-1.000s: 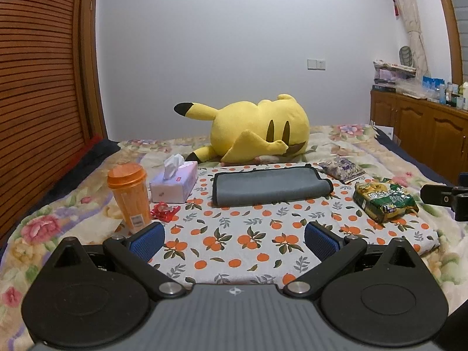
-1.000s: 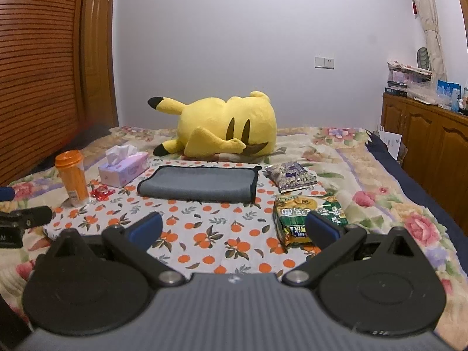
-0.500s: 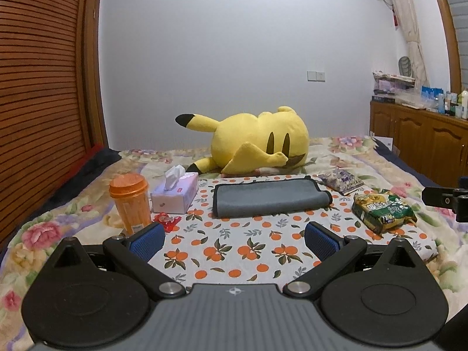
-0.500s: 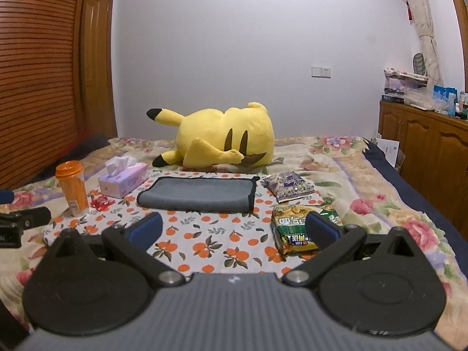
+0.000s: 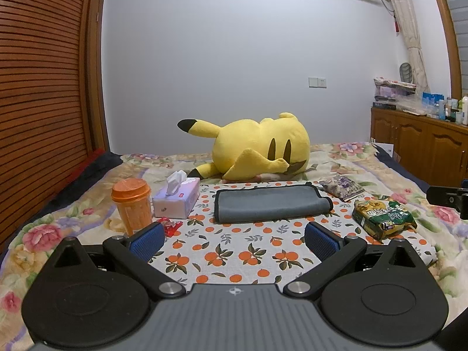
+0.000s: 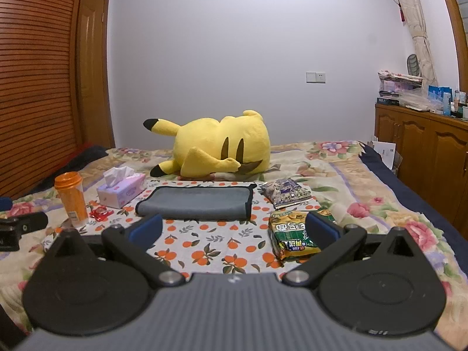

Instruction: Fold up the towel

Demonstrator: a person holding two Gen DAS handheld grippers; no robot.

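The grey towel [image 5: 270, 203] lies folded into a long flat strip with a dark edge on an orange-print cloth [image 5: 234, 251] spread over a flowered bed [image 5: 345, 161]. In the right wrist view the towel [image 6: 196, 203] sits at the middle of the cloth, well apart from both grippers.

The left gripper [image 5: 234, 238] hovers over the near edge of the cloth, its jaws spread wide and holding nothing; the blue pads [image 5: 147, 241] stand far apart. The right gripper [image 6: 234, 229] hangs near the cloth as well, jaws equally wide and empty, with its right pad in front of a green snack bag [image 6: 291, 237].

Left of the towel stands a pink tissue box [image 5: 177, 200], and nearer left an orange cup [image 5: 133, 204] with a lid, upright. A small red wrapper [image 5: 169, 225] lies just beside the cup. Right of the towel lies a purple packet [image 5: 342, 187], and nearer than that the green snack bag [image 5: 383, 215]. Beyond the towel a yellow plush toy [image 5: 257, 149] lies on its side on the bed. A wooden cabinet [image 5: 421, 146] lines the right wall, and slatted wooden doors [image 5: 44, 102] fill the left.
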